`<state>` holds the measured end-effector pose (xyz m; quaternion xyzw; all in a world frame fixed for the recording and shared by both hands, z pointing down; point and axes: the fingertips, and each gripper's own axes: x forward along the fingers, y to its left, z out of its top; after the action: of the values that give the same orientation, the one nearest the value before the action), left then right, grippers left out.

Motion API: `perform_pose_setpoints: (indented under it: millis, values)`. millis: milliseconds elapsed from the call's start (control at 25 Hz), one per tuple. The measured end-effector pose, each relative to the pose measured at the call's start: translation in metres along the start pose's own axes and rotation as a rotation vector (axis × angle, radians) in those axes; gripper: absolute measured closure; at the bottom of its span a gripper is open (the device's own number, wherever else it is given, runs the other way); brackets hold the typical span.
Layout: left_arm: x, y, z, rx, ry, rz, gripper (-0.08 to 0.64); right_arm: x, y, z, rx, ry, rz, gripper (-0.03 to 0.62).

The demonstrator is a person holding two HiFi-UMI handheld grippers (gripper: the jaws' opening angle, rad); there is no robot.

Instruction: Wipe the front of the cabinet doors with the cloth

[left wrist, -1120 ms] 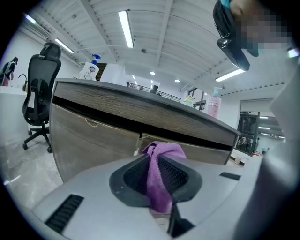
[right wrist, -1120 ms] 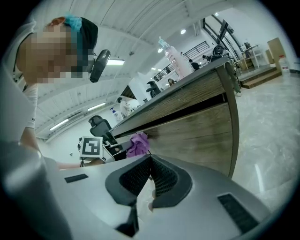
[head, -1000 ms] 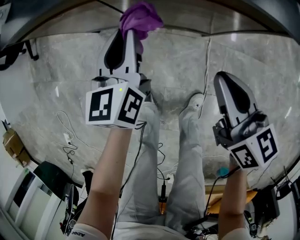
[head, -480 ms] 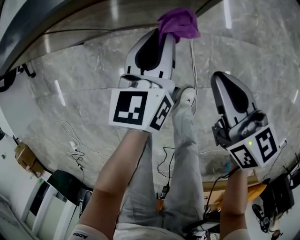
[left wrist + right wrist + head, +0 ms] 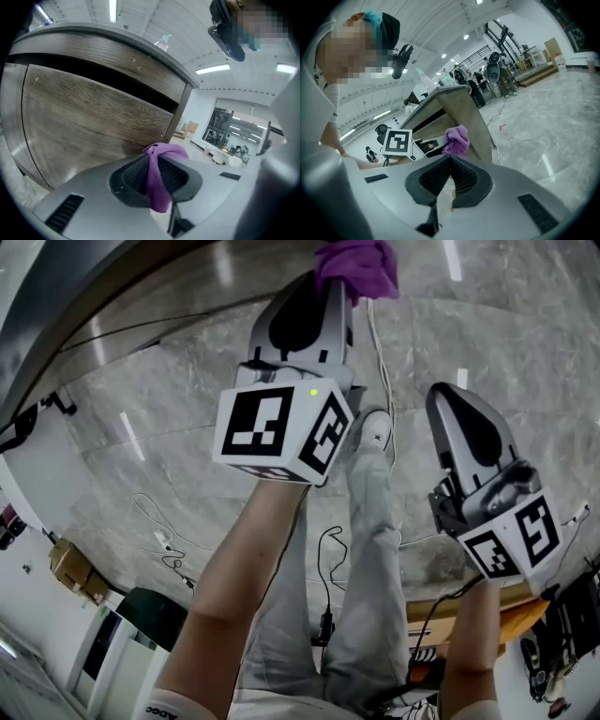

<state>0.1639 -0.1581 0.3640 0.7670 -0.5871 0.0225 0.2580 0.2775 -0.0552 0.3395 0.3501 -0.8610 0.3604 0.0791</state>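
Note:
A purple cloth (image 5: 356, 266) is bunched at the tip of my left gripper (image 5: 330, 285), which is shut on it near the top of the head view. In the left gripper view the cloth (image 5: 159, 176) hangs between the closed jaws, just short of the wood-grain cabinet door (image 5: 93, 122); I cannot tell whether it touches. My right gripper (image 5: 448, 407) hangs lower at the right, shut with nothing in it. Its own view shows its closed jaws (image 5: 451, 161), with the cloth (image 5: 457, 139) and the cabinet (image 5: 457, 105) beyond them.
Below me are the person's legs and a white shoe (image 5: 375, 427) on a grey marble floor (image 5: 187, 427) with loose cables (image 5: 159, 531). A spray bottle (image 5: 162, 42) stands on the cabinet top. A cardboard box (image 5: 70, 566) and dark equipment (image 5: 150, 615) lie at lower left.
My left gripper has carried the cloth up and to the right, closer to the cabinet. The right gripper has hardly moved.

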Motion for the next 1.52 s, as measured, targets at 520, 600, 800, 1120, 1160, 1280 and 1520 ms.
perform_pose_setpoints:
  millis: [520, 600, 800, 1120, 1160, 1280, 1520]
  values:
    - [-0.031, 0.09, 0.017, 0.016, -0.018, 0.079, 0.506, 0.046, 0.036, -0.02, -0.021, 0.031, 0.017, 0.565]
    - [-0.04, 0.109, 0.022, 0.014, -0.024, 0.095, 0.506, 0.06, 0.05, -0.022, -0.031, 0.043, 0.037, 0.565]
    - [-0.059, 0.151, 0.031, 0.01, -0.032, 0.126, 0.506, 0.09, 0.079, -0.028, -0.046, 0.06, 0.068, 0.565]
    - [-0.095, 0.221, 0.043, -0.005, -0.041, 0.204, 0.506, 0.132, 0.119, -0.037, -0.063, 0.085, 0.105, 0.565]
    - [-0.1, 0.229, 0.045, -0.006, -0.043, 0.218, 0.506, 0.135, 0.123, -0.038, -0.064, 0.086, 0.108, 0.565]
    - [-0.116, 0.255, 0.05, -0.01, -0.049, 0.272, 0.506, 0.144, 0.136, -0.042, -0.064, 0.091, 0.117, 0.565]
    - [-0.14, 0.289, 0.059, -0.003, -0.071, 0.367, 0.506, 0.151, 0.147, -0.048, -0.075, 0.104, 0.136, 0.565]
